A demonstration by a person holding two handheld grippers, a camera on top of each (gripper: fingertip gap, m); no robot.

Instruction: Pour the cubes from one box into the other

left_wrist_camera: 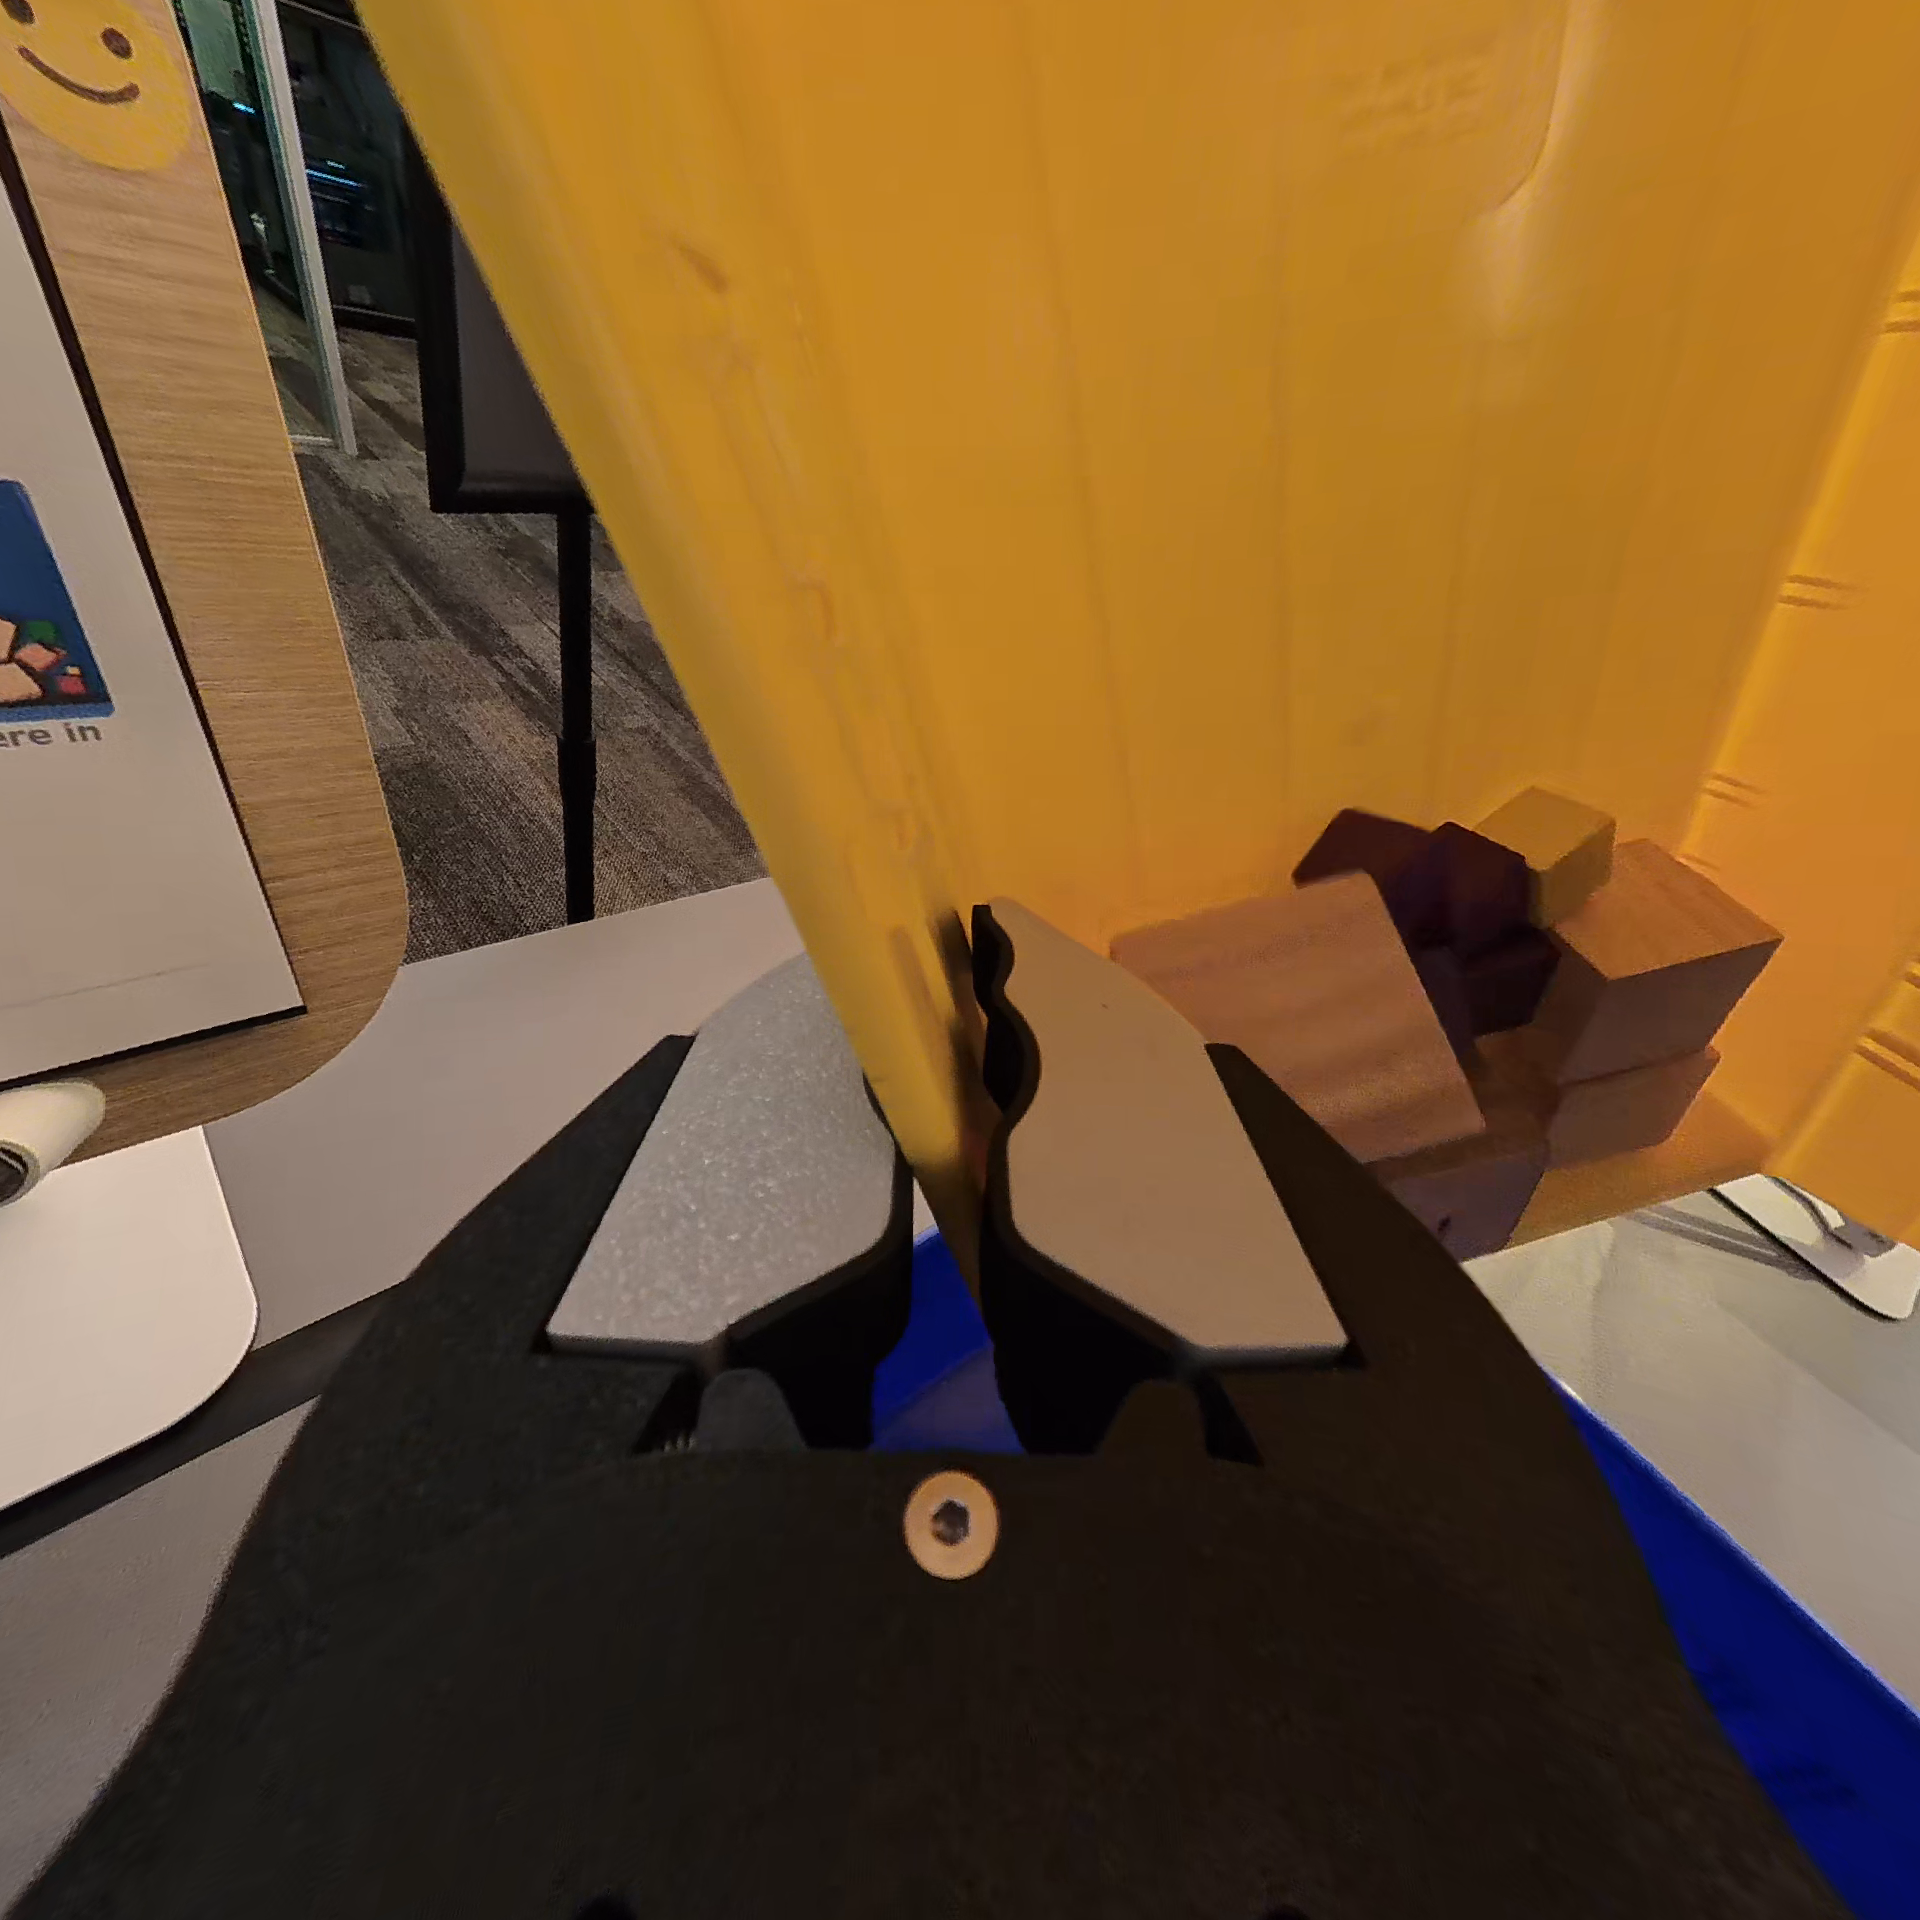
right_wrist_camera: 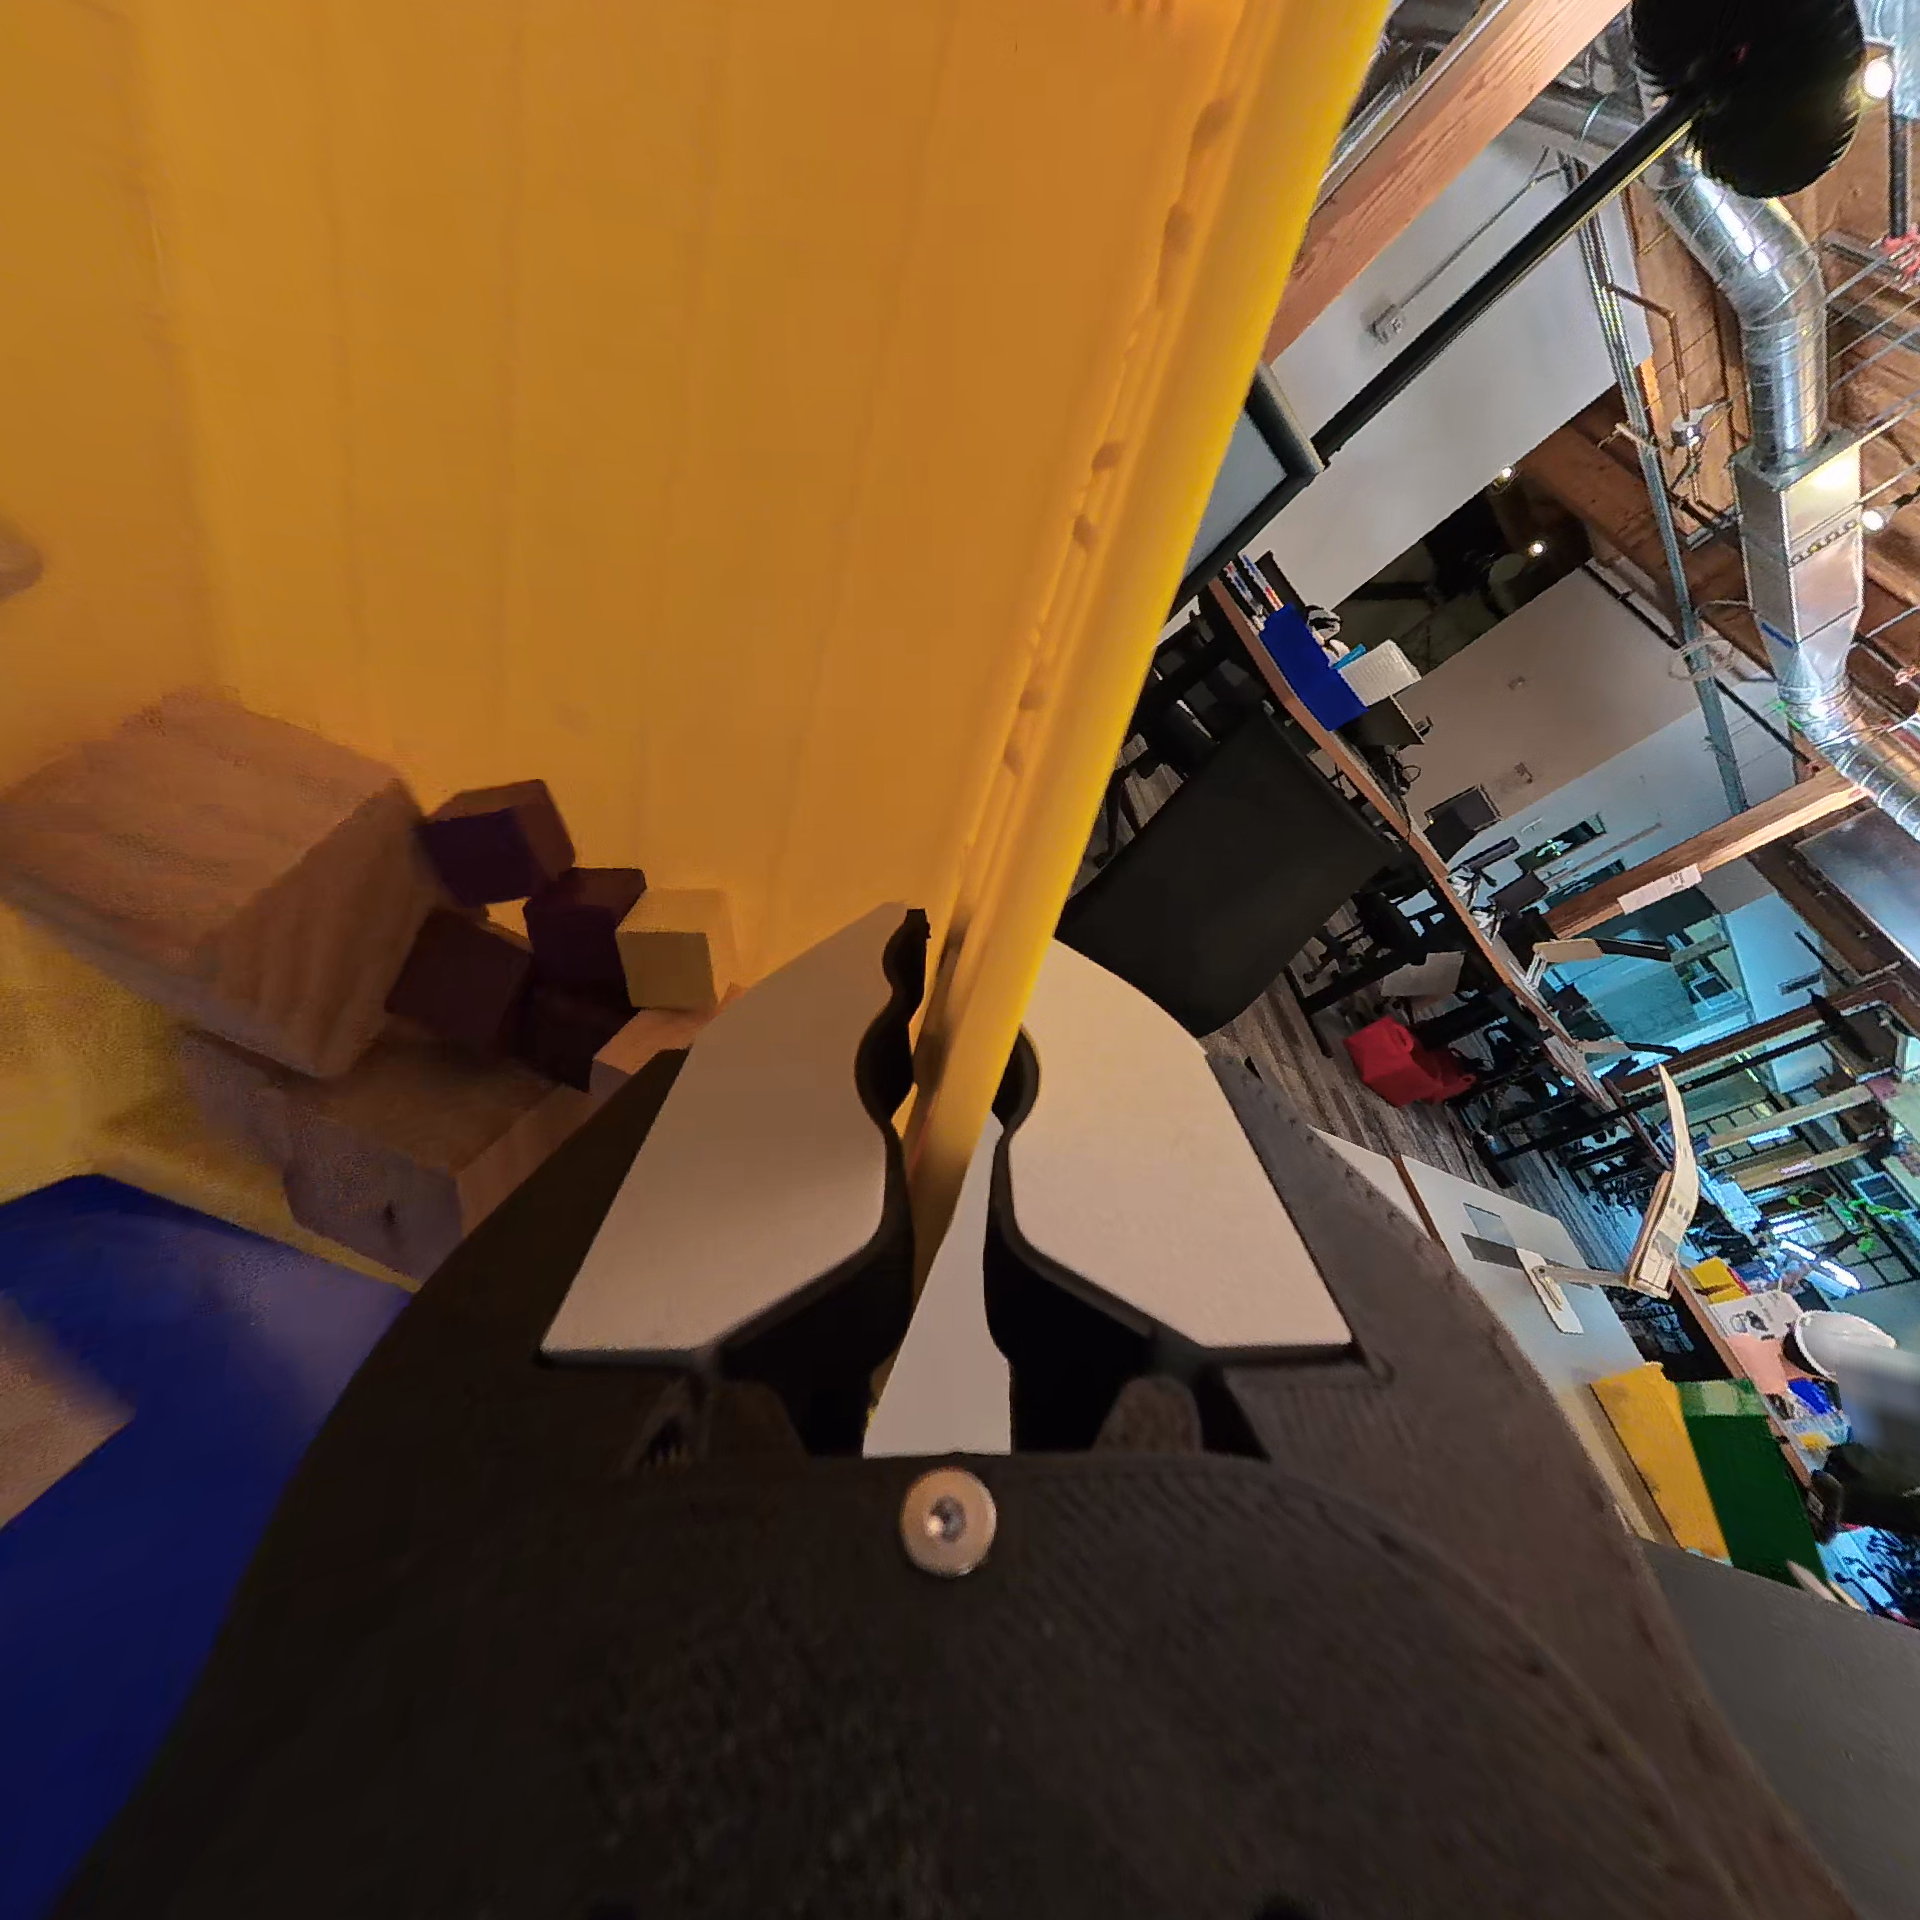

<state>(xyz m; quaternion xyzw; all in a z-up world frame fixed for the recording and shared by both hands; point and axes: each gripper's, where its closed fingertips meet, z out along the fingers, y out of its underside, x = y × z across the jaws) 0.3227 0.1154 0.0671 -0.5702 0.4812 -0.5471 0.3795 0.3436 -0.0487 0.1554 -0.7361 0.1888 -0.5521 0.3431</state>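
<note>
A tall yellow plastic box (left_wrist_camera: 1195, 468) was tipped steeply above a blue plastic box (left_wrist_camera: 1745, 1621), held by both tools. The left gripper (left_wrist_camera: 961, 1049) pinched one yellow side wall between nearly closed fingers; the right gripper (right_wrist_camera: 951, 1049) clamped the opposite wall the same way. A pile of plain wooden, dark purple and pale yellow cubes (left_wrist_camera: 1455, 997) lay bunched at the yellow box's lower edge, over the blue one. The pour seemed barely begun; most cubes remained inside.

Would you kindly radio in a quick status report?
Both tongs, left and right, shut on yellow box walls. Box tipped; cubes piled at its low edge over blue box. Nothing blocking.
</note>
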